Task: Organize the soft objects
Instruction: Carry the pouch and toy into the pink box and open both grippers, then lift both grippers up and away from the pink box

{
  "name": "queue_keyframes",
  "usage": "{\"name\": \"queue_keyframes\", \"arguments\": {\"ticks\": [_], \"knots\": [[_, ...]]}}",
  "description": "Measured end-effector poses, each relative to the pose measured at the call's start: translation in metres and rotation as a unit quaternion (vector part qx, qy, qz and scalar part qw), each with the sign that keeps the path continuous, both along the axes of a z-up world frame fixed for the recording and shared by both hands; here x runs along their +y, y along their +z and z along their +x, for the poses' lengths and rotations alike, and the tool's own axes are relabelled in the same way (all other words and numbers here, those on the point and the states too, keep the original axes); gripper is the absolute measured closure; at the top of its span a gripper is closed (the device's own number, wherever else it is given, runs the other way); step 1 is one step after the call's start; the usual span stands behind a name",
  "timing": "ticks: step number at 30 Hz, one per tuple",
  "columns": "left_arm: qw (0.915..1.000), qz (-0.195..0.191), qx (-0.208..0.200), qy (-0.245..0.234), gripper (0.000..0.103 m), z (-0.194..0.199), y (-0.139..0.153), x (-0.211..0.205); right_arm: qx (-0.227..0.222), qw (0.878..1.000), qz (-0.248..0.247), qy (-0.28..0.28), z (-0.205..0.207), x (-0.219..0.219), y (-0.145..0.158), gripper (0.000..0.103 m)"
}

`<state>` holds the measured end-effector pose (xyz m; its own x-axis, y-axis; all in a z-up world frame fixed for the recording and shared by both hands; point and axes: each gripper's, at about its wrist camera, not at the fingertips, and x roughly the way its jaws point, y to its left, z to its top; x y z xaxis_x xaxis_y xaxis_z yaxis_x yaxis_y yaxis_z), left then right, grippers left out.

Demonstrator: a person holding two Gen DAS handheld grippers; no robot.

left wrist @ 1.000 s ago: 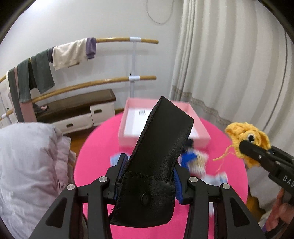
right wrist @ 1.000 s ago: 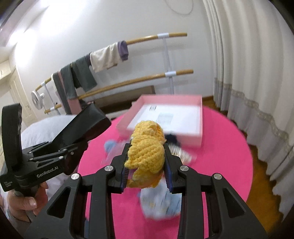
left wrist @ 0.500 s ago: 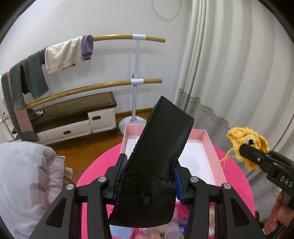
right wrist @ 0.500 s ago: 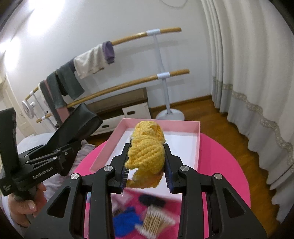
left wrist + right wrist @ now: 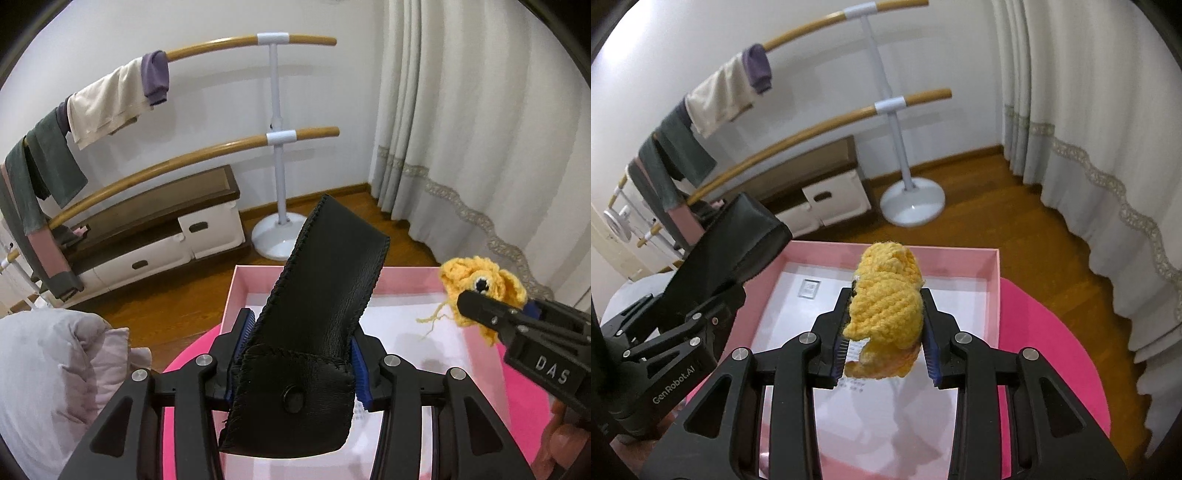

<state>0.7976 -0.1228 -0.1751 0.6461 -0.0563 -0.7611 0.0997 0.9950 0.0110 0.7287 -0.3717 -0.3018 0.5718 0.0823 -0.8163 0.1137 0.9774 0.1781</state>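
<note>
So the black leather pouch (image 5: 314,332) and yellow crochet toy (image 5: 886,310) are clamped in the left gripper (image 5: 299,365) and right gripper (image 5: 884,350) above the pink box (image 5: 993,295), so probably 2 drops are needed next.

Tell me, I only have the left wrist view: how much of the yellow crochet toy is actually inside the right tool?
Observer: The right tool pinches the yellow crochet toy around its middle, with the top bulging above the pads.
Operator: Is the pink box under it?
Observer: Yes, the toy hangs over the white floor of the pink box, not touching it.
Operator: Anything lying in the box there?
Observer: Only a small printed label near the far left corner; no objects show.
Operator: And my black leather pouch?
Observer: It sticks up over the box's left wall, gripped by the left tool.
</note>
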Motion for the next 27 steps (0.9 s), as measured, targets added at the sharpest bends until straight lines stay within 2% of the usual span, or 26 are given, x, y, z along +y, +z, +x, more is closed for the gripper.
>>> {"name": "queue_keyframes", "arguments": {"ticks": [4, 7, 9, 10, 13, 15, 17, 20, 23, 25, 27], "knots": [[0.9999, 0.005, 0.013, 0.001, 0.058, 0.031, -0.019, -0.010, 0.021, 1.000, 0.000, -0.005, 0.011, -0.004, -0.020, 0.070], [0.9998, 0.012, 0.016, 0.001, 0.055, 0.049, -0.030, -0.018, 0.031, 0.999, 0.000, -0.008, 0.015, -0.006, -0.030, 0.064], [0.9997, 0.017, 0.017, 0.001, 0.051, 0.063, -0.034, -0.027, 0.034, 0.999, -0.003, -0.011, 0.017, -0.007, -0.034, 0.053], [0.9997, 0.019, 0.016, 0.002, 0.049, 0.060, -0.037, -0.025, 0.033, 0.999, -0.003, -0.014, 0.017, -0.008, -0.035, 0.050], [0.9996, 0.027, 0.008, -0.002, 0.035, 0.059, -0.040, -0.026, 0.030, 0.999, 0.004, -0.017, 0.016, -0.012, -0.037, 0.038], [0.9995, 0.032, -0.002, 0.000, 0.022, 0.058, -0.039, -0.028, 0.023, 1.000, -0.002, -0.022, 0.012, -0.012, -0.033, 0.017], [0.9995, 0.031, -0.010, 0.005, 0.015, 0.055, -0.039, -0.028, 0.015, 1.000, -0.008, -0.024, 0.009, -0.010, -0.028, 0.011], [0.9992, 0.034, -0.020, 0.008, 0.006, 0.030, -0.038, -0.019, 0.004, 0.999, -0.003, -0.033, 0.003, -0.013, -0.018, 0.000], [0.9983, 0.041, -0.042, 0.009, 0.000, -0.001, -0.031, -0.015, -0.005, 0.999, 0.002, -0.032, -0.004, -0.011, -0.006, 0.000], [0.9977, 0.043, -0.051, 0.009, 0.000, -0.014, -0.027, -0.013, -0.012, 0.999, -0.002, -0.033, -0.011, -0.009, 0.002, 0.000], [0.9962, 0.055, -0.065, 0.015, 0.000, -0.045, -0.017, -0.005, -0.024, 0.999, -0.002, -0.034, -0.022, -0.006, 0.015, 0.000]]}}
